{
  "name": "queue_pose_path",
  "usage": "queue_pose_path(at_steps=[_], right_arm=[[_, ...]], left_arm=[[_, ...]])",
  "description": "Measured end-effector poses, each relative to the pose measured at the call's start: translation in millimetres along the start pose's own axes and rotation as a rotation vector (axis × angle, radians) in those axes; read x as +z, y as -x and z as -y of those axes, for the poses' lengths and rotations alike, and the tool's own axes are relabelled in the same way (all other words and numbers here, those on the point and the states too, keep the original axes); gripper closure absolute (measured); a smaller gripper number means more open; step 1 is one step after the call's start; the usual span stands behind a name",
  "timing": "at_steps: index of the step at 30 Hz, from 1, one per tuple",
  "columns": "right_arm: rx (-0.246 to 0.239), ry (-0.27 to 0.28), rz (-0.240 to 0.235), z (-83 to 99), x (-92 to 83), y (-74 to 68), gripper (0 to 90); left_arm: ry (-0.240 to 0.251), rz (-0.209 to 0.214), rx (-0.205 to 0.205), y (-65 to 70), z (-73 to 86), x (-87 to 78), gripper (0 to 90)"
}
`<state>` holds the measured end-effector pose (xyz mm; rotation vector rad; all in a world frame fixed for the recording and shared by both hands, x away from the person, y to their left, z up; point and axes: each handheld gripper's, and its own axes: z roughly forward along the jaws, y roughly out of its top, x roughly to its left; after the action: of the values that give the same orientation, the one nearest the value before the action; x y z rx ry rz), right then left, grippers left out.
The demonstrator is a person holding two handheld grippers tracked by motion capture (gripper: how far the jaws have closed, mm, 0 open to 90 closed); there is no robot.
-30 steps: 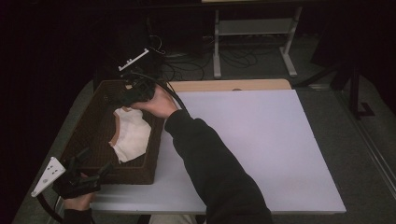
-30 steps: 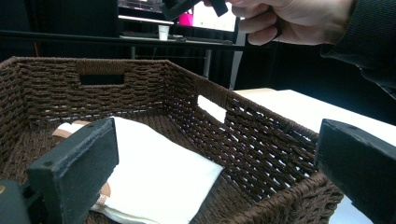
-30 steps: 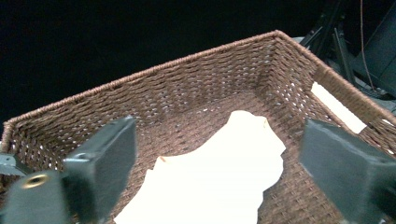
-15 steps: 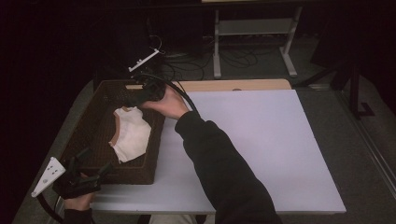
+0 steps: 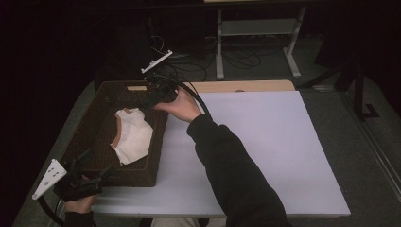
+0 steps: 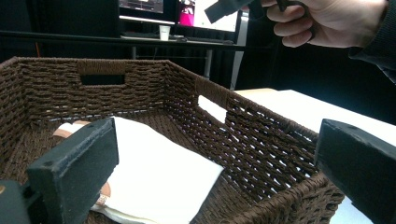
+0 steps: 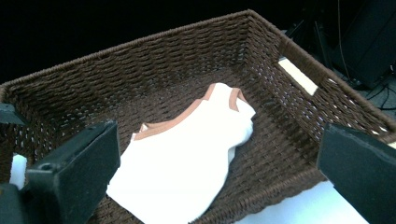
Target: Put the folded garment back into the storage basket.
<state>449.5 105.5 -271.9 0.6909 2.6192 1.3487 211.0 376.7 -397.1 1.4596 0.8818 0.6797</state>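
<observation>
In the high view, a woven basket (image 5: 97, 142) sat on the left part of the table (image 5: 265, 142), and a white top (image 5: 133, 137) with tan trim lay flat on its floor. The right gripper (image 5: 142, 99) hung over the basket's far end, just above the top, held in a hand (image 5: 182, 105); the left gripper (image 5: 97, 172) rested low by the basket's near corner, apart from the cloth. In the left gripper view, the jaws stood wide apart with nothing between them, looking across the near rim of the basket (image 6: 261, 140) at the top (image 6: 159, 172) lying inside; the other hand (image 6: 327, 21) showed high at the far side. In the right gripper view, the jaws were likewise spread wide and empty, aimed down at the top (image 7: 187, 163), which lay folded against the basket (image 7: 140, 65) floor, touching neither jaw. By my reading, the step in hand was the reach for the top, with no grasp made yet. The next move would call for lowering the right gripper until its jaws straddled a fold of cloth near the collar, then closing them and lifting clear of the basket walls.
</observation>
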Motion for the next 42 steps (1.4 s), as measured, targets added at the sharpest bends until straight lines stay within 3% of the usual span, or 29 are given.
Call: queue_pose_path(at_steps=[28,31,42], right_arm=[[0.021,0.02,0.01,27.9,-34.0,13.9,0.0],[0.039,0.036,-0.008,32.5,-37.7,15.3,0.0],[0.068,0.033,0.004,51.9,-52.0,25.5,0.0]], left_arm=[[-0.002,0.0,0.004,0.4,-0.1,1.2,0.0],[-0.001,0.0,0.003,0.3,0.0,1.2,0.0],[-0.005,0.001,0.004,0.4,0.2,2.3,0.0]])
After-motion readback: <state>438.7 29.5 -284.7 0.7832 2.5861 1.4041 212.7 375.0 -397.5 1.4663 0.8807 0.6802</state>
